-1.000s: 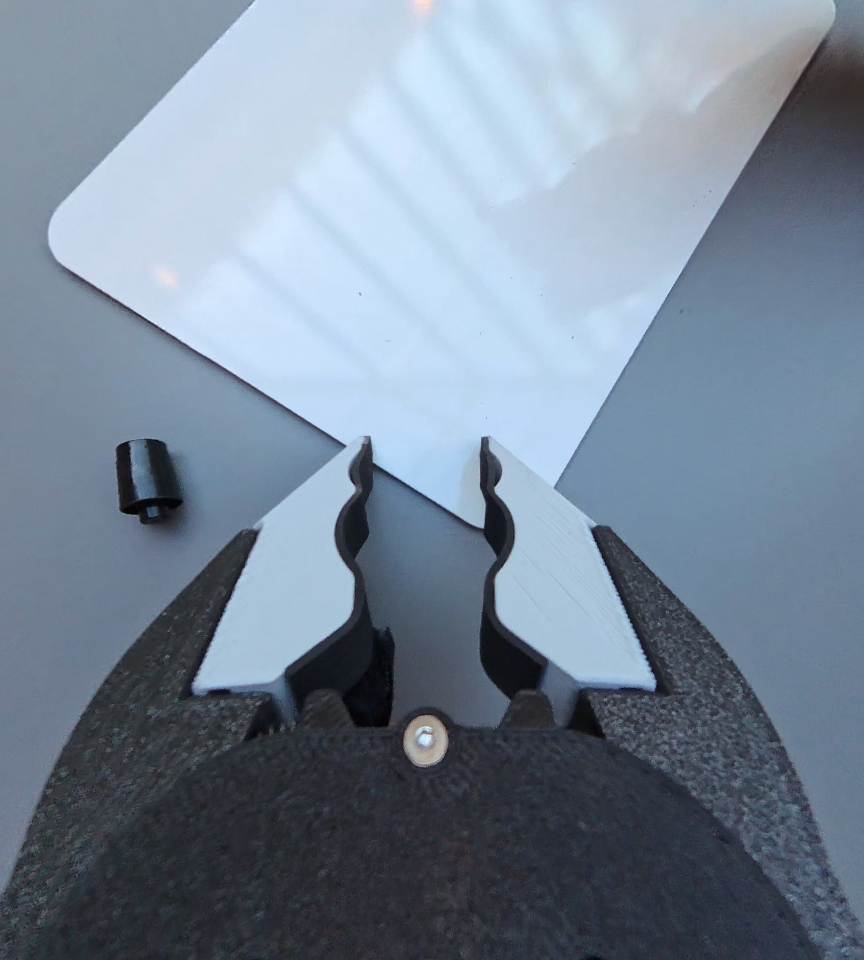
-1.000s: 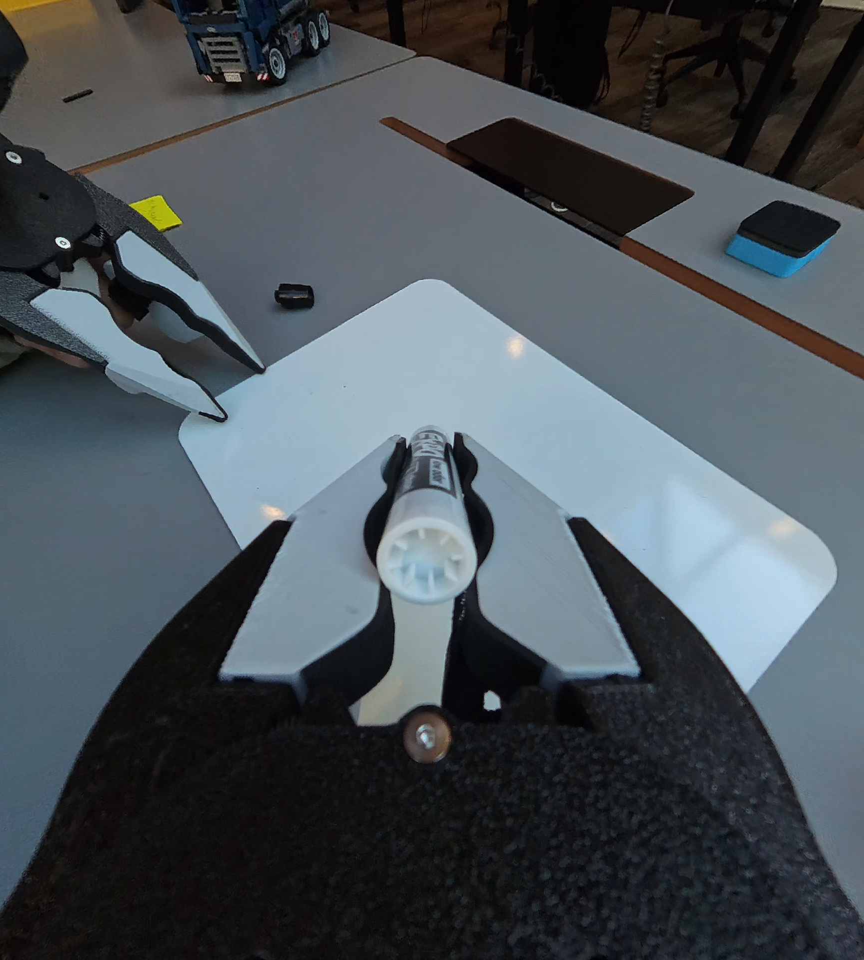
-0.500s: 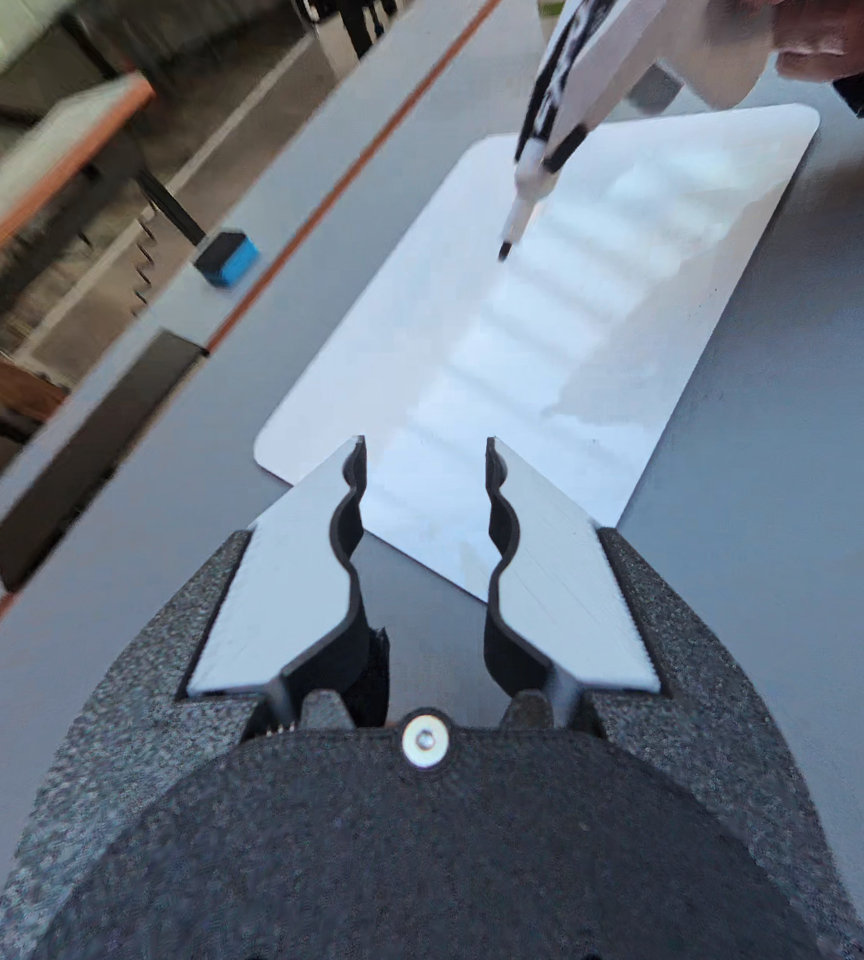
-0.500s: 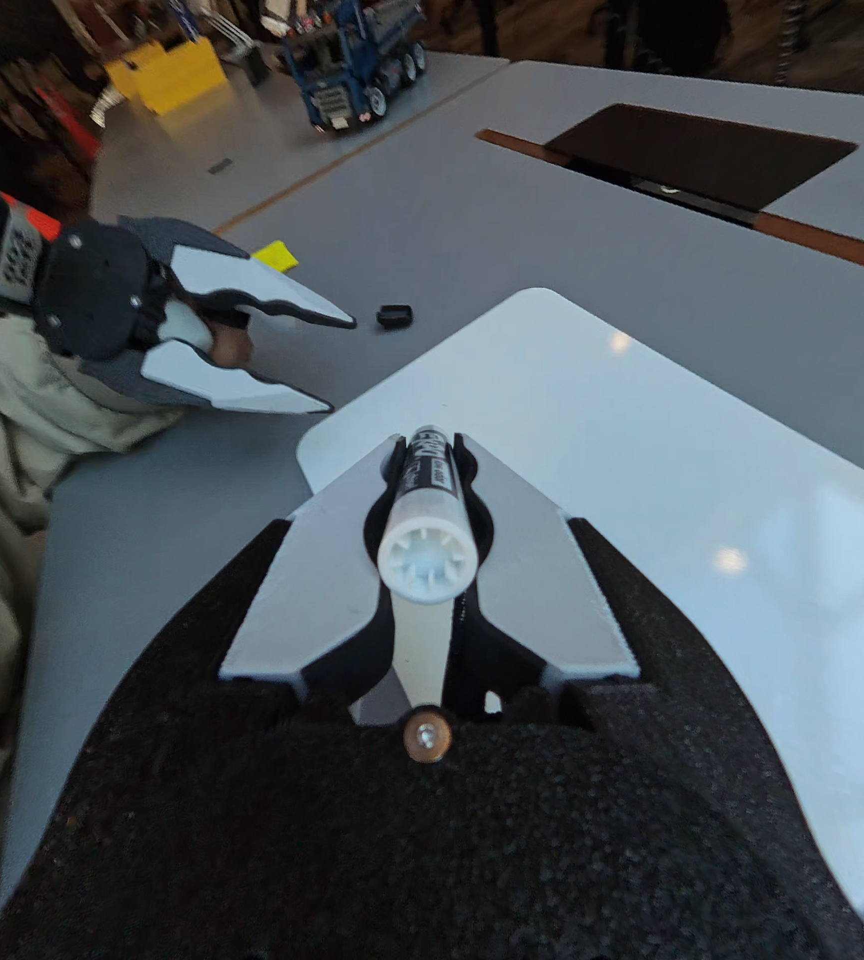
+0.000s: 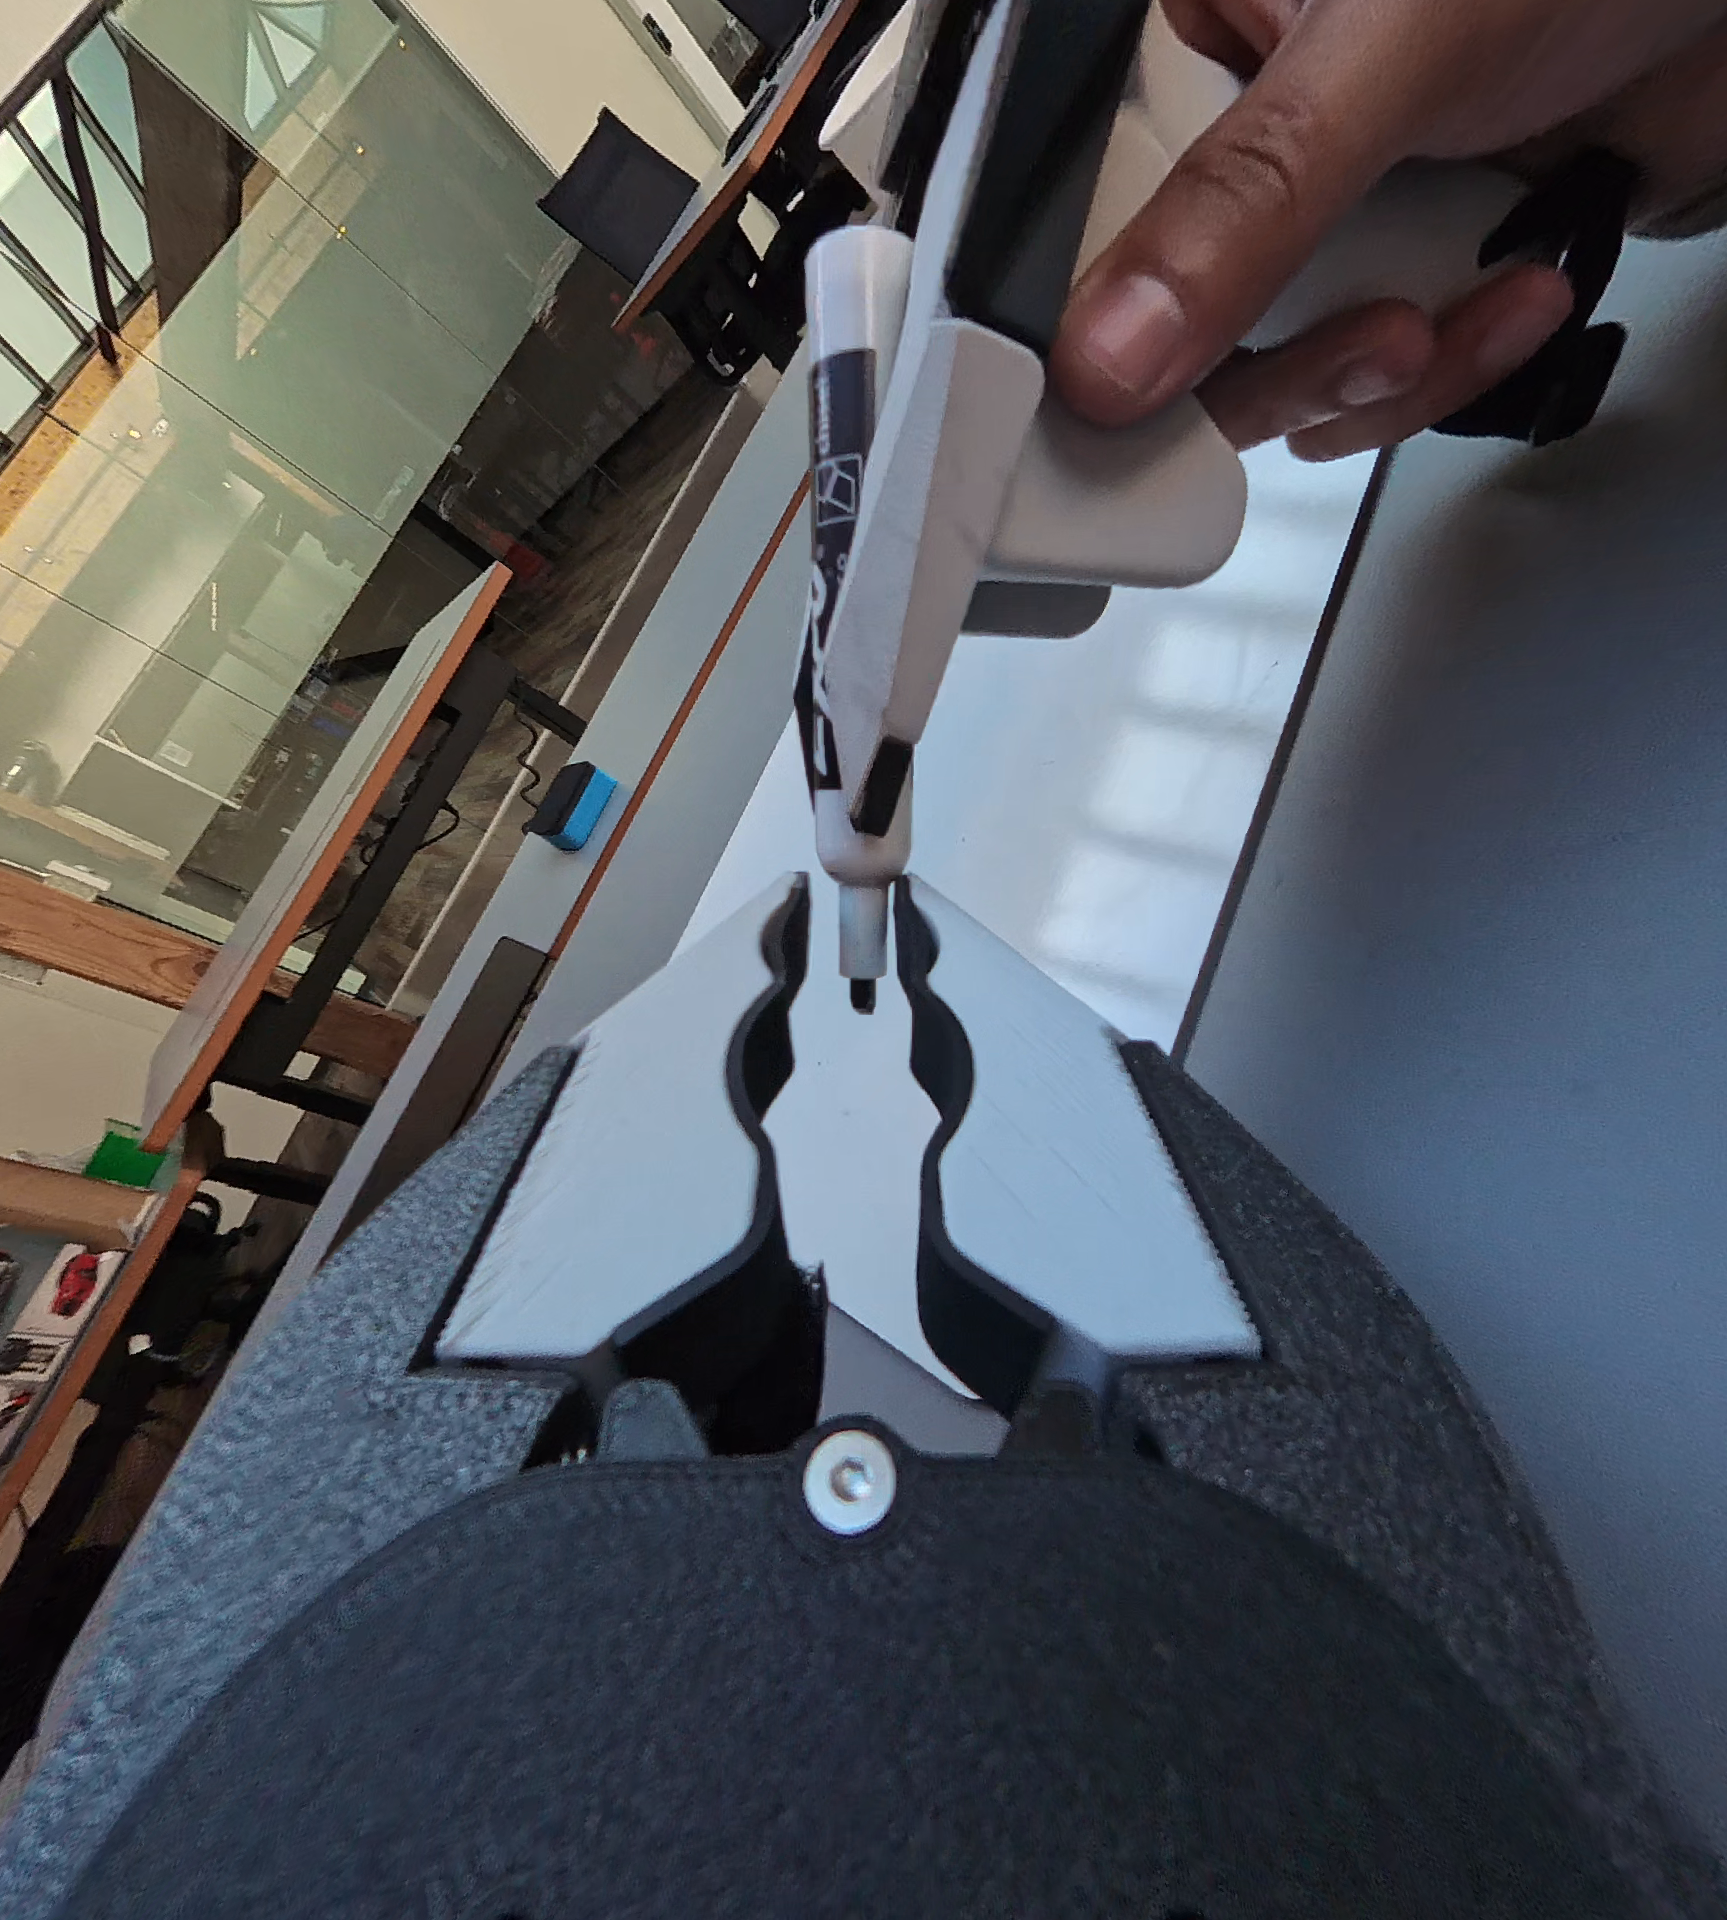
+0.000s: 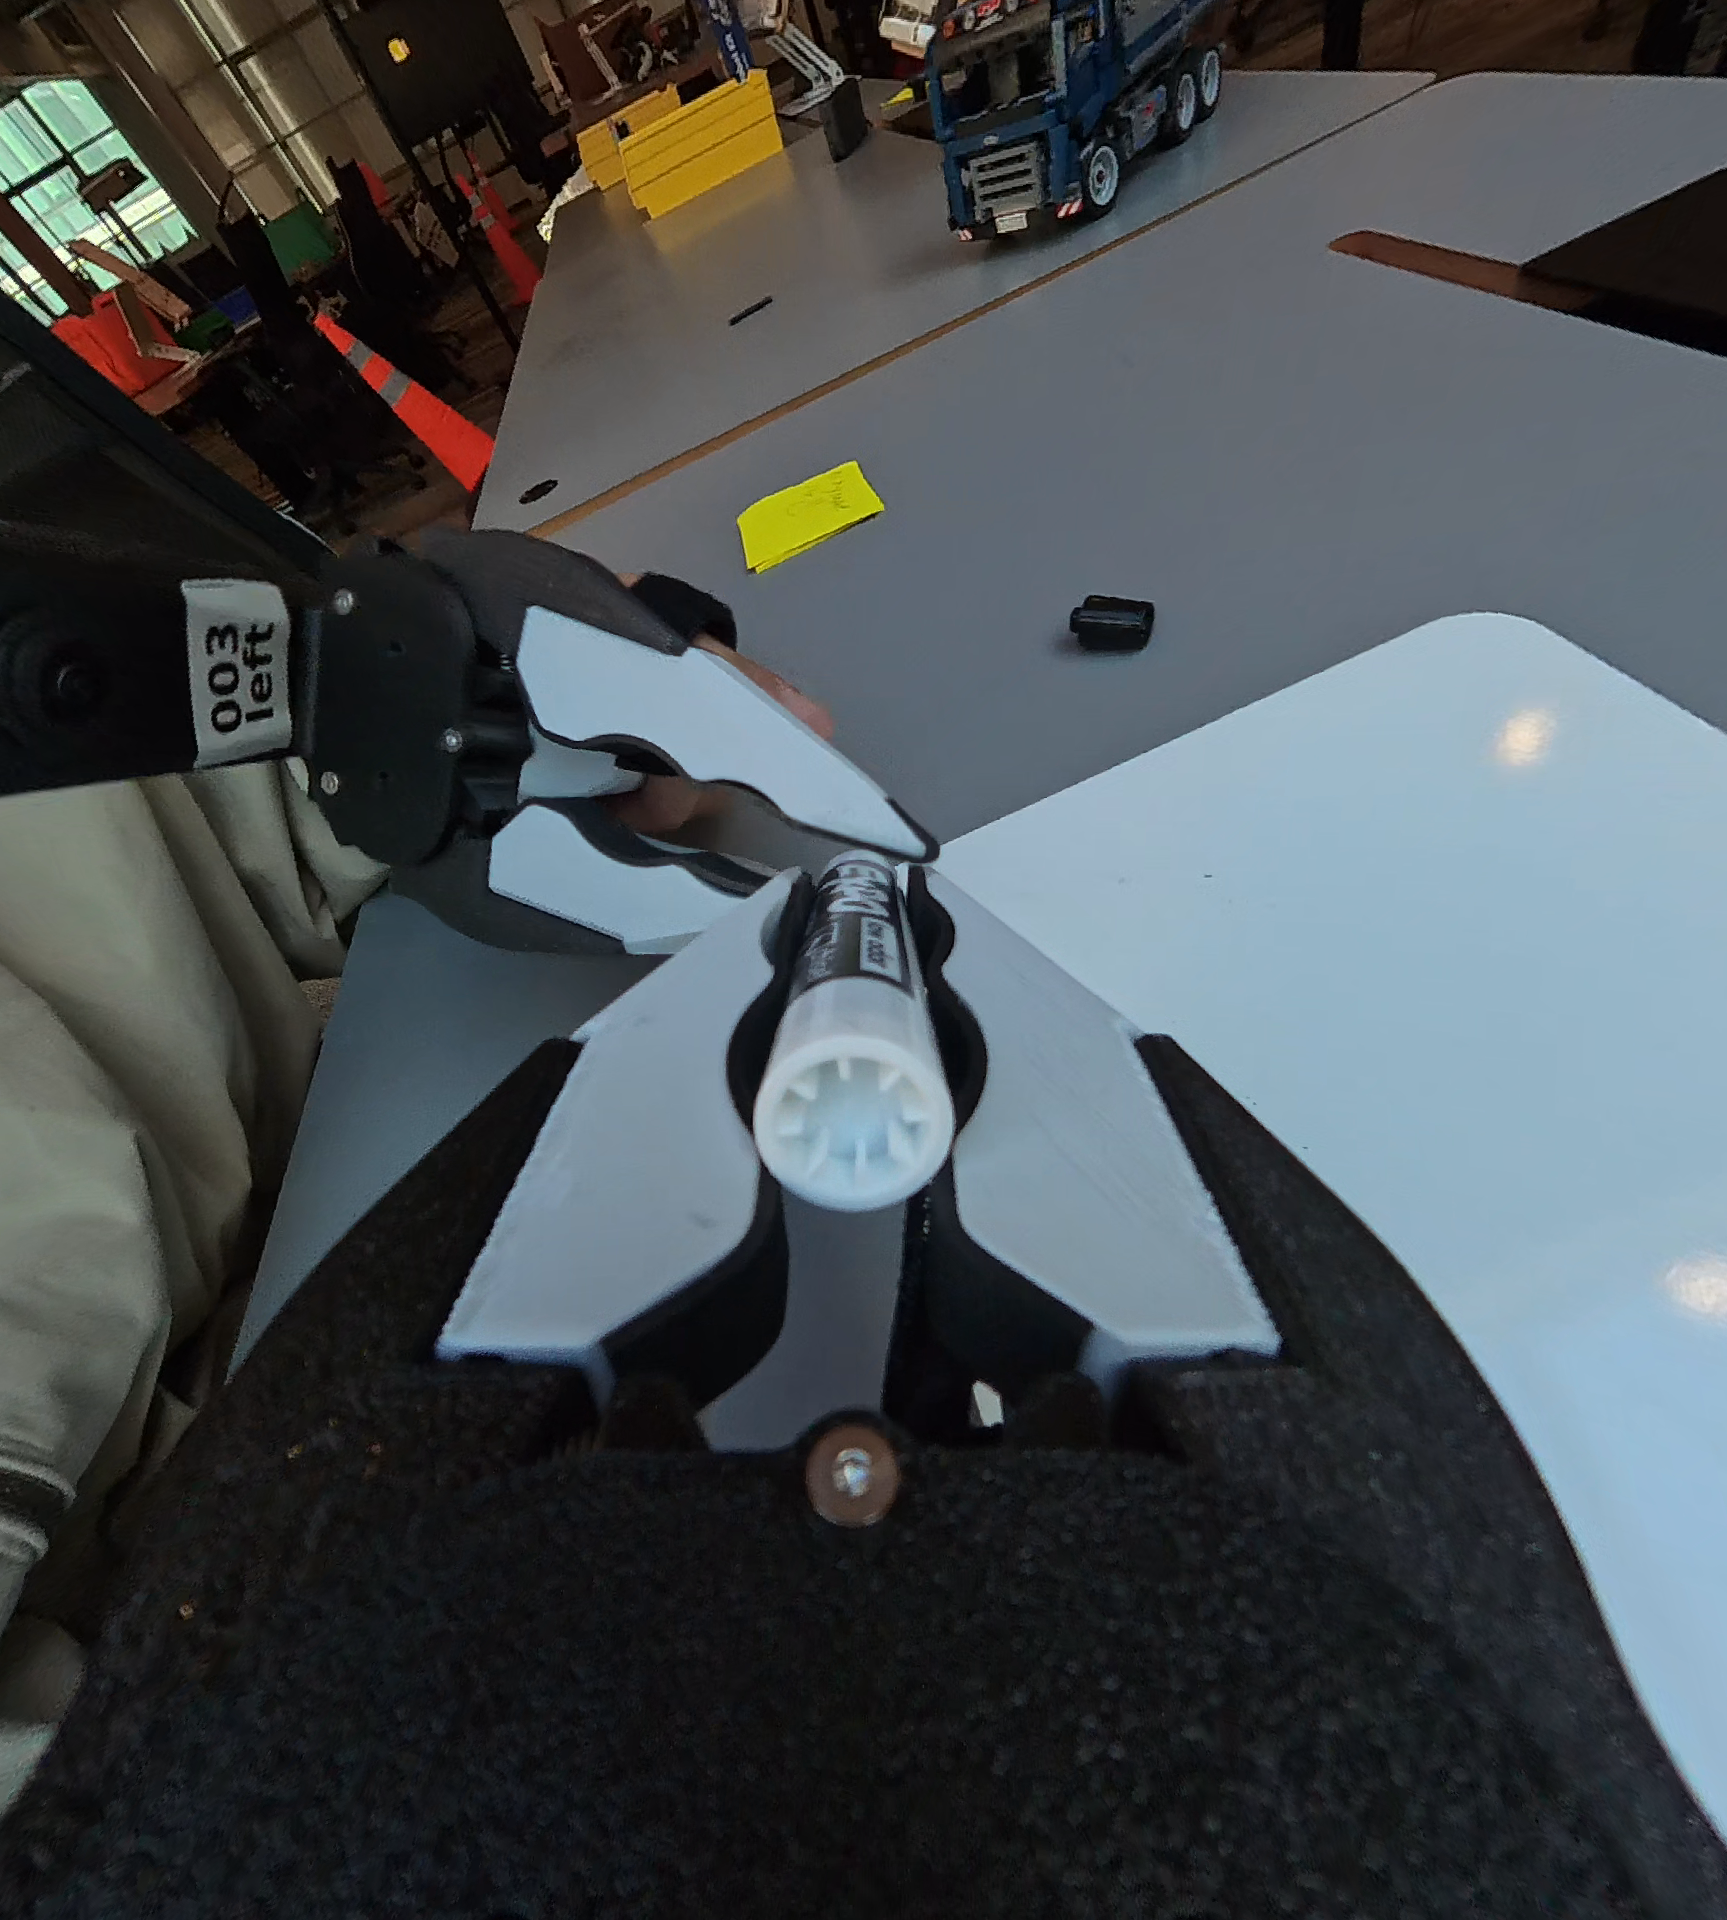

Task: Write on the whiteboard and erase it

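Right gripper (image 6: 854,883), black-bodied with white fingers, is clamped around a white dry-erase marker with a black label (image 6: 854,997). The marker lies lengthwise between the fingers, its ribbed back end facing the camera and its uncapped tip pointing away, toward twelve o'clock.

Left gripper (image 5: 851,894) has its jaws parted by a narrow gap and grips nothing. In the left wrist view the marker's black tip (image 5: 859,995) sits just inside that gap, near the fingertips, touching neither side as far as can be told. A person's hand (image 5: 1358,187) holds the right gripper's handle at one o'clock.

Beneath both grippers lies a glossy white rounded-corner board (image 6: 1410,935) on a grey table (image 6: 1254,436). In the right wrist view, a small black marker cap (image 6: 1110,623) rests on the table at one o'clock, just beyond the board's edge. A yellow sticky note (image 6: 809,514) lies farther out at twelve o'clock, and a blue toy truck (image 6: 1056,135) stands on the next table. A blue-and-black eraser block (image 5: 576,805) sits at ten o'clock in the left wrist view.

Risk, as a judgement: the wet tip is exposed and very close to the left fingers, so a small sideways drift could smear ink on them, and any push along the barrel could slide the marker in its grip.
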Demonstrator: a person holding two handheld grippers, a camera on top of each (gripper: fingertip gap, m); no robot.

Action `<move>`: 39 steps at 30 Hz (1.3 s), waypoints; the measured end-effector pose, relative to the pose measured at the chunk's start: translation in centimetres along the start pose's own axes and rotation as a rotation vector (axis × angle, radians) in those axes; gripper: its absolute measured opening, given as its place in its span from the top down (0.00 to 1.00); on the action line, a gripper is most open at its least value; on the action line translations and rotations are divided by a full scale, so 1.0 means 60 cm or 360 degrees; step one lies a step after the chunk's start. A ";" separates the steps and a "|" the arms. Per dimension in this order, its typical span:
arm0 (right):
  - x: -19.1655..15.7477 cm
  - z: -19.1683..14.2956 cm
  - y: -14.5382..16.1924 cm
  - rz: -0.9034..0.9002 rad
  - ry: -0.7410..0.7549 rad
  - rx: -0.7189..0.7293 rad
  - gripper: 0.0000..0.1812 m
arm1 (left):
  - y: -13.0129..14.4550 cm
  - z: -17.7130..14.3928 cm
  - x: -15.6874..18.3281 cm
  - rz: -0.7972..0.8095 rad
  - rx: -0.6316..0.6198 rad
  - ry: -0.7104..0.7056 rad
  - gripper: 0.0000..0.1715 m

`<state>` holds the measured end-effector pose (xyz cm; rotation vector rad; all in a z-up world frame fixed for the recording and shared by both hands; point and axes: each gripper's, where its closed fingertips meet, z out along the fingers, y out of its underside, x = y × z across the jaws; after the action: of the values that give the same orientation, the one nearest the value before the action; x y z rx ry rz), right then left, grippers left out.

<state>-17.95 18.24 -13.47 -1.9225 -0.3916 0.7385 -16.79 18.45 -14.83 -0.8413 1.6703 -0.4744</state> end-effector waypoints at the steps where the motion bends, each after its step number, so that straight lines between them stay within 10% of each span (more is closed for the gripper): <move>1: -0.003 -0.001 -0.002 -0.0030 -0.0003 0.0010 0.90 | -0.002 -0.002 0.005 -0.0038 0.0016 0.0051 0.93; 11: -0.043 -0.017 0.017 -0.0595 -0.0129 -0.0059 0.89 | -0.021 -0.036 0.044 -0.0405 0.0182 0.0662 0.95; 21: -0.051 -0.010 0.027 -0.0659 -0.0140 -0.0101 0.90 | -0.016 -0.039 0.061 -0.0448 0.0161 0.0771 0.95; 27: 0.000 -0.038 0.016 -0.0596 0.0092 -0.0143 0.90 | -0.004 -0.035 0.024 -0.0533 0.0151 0.0644 0.75; 33: 0.146 -0.112 0.017 -0.0296 0.0727 -0.0206 0.90 | 0.069 -0.012 -0.068 -0.0810 -0.0019 0.0308 0.76; 39: 0.169 -0.128 0.023 0.0248 0.0618 -0.0046 0.90 | 0.092 -0.002 -0.092 -0.0979 -0.0053 0.0137 0.78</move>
<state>-5.30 17.98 -15.53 -2.0838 -0.0124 0.4424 -17.95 26.16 -14.96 -1.3809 1.4780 -0.9124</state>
